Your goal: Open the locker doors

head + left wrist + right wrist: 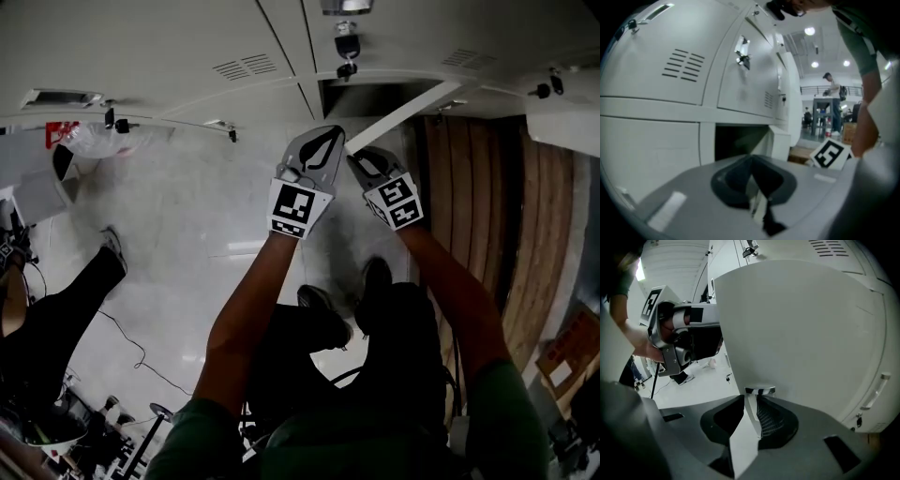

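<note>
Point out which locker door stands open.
The lower-row door, swung out from its dark compartment, with its edge between the right gripper's jaws. The other doors sit flush and closed.

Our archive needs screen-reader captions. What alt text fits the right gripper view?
The right gripper grips the edge of an open pale grey metal locker door, beside a round silver fitting. At left, a hand holds the left gripper above a pale floor.
</note>
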A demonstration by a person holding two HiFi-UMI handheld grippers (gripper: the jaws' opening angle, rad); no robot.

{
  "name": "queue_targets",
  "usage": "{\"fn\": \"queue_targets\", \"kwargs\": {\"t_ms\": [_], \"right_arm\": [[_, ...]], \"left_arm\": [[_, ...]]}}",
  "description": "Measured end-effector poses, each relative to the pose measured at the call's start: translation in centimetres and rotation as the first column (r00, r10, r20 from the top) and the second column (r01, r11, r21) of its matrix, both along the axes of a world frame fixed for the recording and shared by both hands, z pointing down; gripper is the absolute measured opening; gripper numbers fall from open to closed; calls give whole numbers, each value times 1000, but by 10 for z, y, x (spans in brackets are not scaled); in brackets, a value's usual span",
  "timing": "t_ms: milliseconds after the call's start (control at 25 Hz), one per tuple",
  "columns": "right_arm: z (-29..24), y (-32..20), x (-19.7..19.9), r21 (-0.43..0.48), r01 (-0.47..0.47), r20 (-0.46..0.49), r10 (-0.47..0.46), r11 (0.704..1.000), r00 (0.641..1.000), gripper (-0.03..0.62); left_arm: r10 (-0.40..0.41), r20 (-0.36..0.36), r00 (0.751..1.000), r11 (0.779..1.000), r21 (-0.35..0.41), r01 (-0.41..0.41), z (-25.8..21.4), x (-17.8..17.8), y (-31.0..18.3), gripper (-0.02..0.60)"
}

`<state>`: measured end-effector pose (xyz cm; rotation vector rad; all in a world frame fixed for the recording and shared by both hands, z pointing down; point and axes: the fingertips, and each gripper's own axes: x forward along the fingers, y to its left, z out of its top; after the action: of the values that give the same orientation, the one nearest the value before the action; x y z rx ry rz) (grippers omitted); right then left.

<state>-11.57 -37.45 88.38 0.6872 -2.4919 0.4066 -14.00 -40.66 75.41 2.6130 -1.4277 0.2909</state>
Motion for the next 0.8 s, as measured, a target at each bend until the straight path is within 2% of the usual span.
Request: {"fn": "queue_targets", "kwargs": {"t_ms": [160,240,360,520,680,800], "right_arm": [[-2,29,34,-106,-94,-8,93,990,996,75],[-10,42,48,-135,-143,-7,144,980,990,75],[-29,56,62,-145,-197,-10,198,970,980,75],[-63,64,67,-131,-228,12,232,965,973,75],[-78,63,75,-122,-259,-1,261,958,965,75],[-81,71,90,-133,-302,-45,299,944,953,75]], "left_arm": [[28,-29,999,998,-58,-30,1,35,23,0],[0,-39,999,996,-94,-3,4,42,29,-2],[-49,-47,998,990,-131,42,3,43,31,-6],[-2,-30,1000,991,-134,-2,-4,60,34,-8],[-18,-50,999,989,-149,10,-7,74,30,-11],[66,-36,997,984,-161,-71,-6,107,44,-11]]}}
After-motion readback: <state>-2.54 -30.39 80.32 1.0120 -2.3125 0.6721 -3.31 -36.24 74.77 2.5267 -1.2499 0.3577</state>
